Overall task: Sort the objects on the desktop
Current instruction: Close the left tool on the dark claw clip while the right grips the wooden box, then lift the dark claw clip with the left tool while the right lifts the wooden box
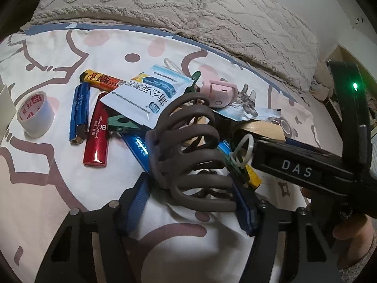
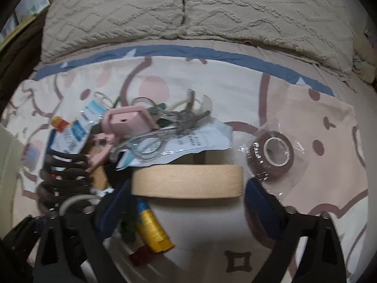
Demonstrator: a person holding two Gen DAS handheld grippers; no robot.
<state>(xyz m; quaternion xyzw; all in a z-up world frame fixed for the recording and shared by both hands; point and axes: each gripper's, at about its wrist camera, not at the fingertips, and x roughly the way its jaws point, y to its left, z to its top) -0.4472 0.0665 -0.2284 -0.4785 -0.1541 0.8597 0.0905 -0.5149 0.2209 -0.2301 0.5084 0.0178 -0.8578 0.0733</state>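
A heap of small items lies on a white and pink cartoon-print sheet [image 1: 47, 200]. In the left wrist view, my left gripper [image 1: 190, 186] has its blue pads pressed against both sides of a brown hair claw [image 1: 188, 155] at the front of the heap. The right gripper's black body [image 1: 299, 167] reaches in from the right. In the right wrist view, my right gripper [image 2: 188, 186] straddles a beige tape roll [image 2: 188, 181] lying on its side. Its blue pads [image 2: 256, 195] stand close beside the roll's ends, apparently just off them; the picture is blurred.
A white tape roll [image 1: 35, 114], blue [image 1: 80, 110], red [image 1: 97, 136] and orange [image 1: 101, 80] lighters lie left of the heap. A white sachet [image 1: 150, 94], a pink gadget [image 1: 219, 92] and clear glasses [image 2: 146, 143] top it. A wrapped brown bandage roll [image 2: 271, 155] lies right. A beige blanket [image 1: 188, 7] borders the back.
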